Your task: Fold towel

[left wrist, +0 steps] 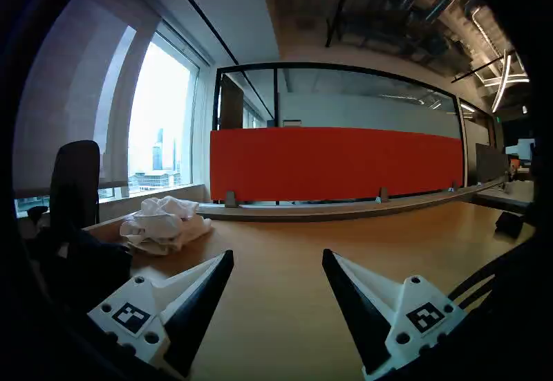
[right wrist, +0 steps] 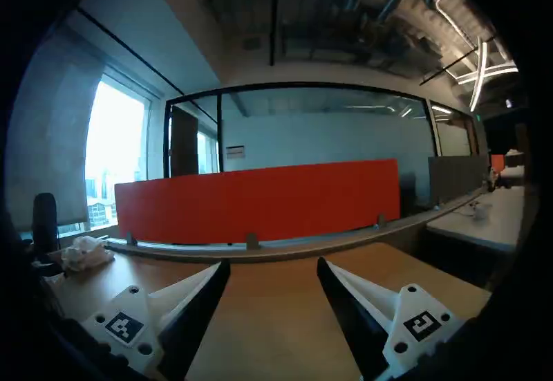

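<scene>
The left gripper and the right gripper are hovering over the wooden desk with fingers spread wide, grasping nothing, while the white towel is lying crumpled, seemingly in one heap, at the far left near the window.

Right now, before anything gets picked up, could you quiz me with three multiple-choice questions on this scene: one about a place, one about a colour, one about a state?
1. Where is the towel?
A) on the desk, near the window
B) on the floor
C) on a shelf

2. What colour is the divider panel behind the desk?
A) blue
B) red-orange
C) green

3. What state is the towel in?
A) neatly folded
B) spread flat
C) crumpled in a heap

Answers: 1 A, it rests on the wood beside the window. 2 B, the panel is plainly red-orange in both views. 3 C, it is a bunched white pile.
</scene>
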Tool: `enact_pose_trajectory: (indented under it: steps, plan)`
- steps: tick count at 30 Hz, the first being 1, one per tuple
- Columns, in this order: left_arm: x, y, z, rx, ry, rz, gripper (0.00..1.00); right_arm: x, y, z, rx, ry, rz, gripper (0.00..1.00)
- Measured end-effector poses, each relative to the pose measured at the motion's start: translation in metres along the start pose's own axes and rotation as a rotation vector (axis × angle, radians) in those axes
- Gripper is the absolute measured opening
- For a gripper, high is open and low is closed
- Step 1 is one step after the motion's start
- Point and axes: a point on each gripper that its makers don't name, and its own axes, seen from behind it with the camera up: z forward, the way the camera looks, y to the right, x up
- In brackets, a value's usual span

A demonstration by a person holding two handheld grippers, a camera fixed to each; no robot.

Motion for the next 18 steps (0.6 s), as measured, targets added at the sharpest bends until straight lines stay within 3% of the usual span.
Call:
enact_pose_trajectory:
  steps: [11,18]
  plan:
    - [0.0,0.0,-0.001,0.0,0.0,0.0,0.95,-0.04,-0.003,-0.001,0.036,-0.016,0.048,0.97]
    - [0.0,0.0,-0.001,0.0,0.0,0.0,0.95,-0.064,0.0,-0.003,0.034,-0.033,0.026,0.97]
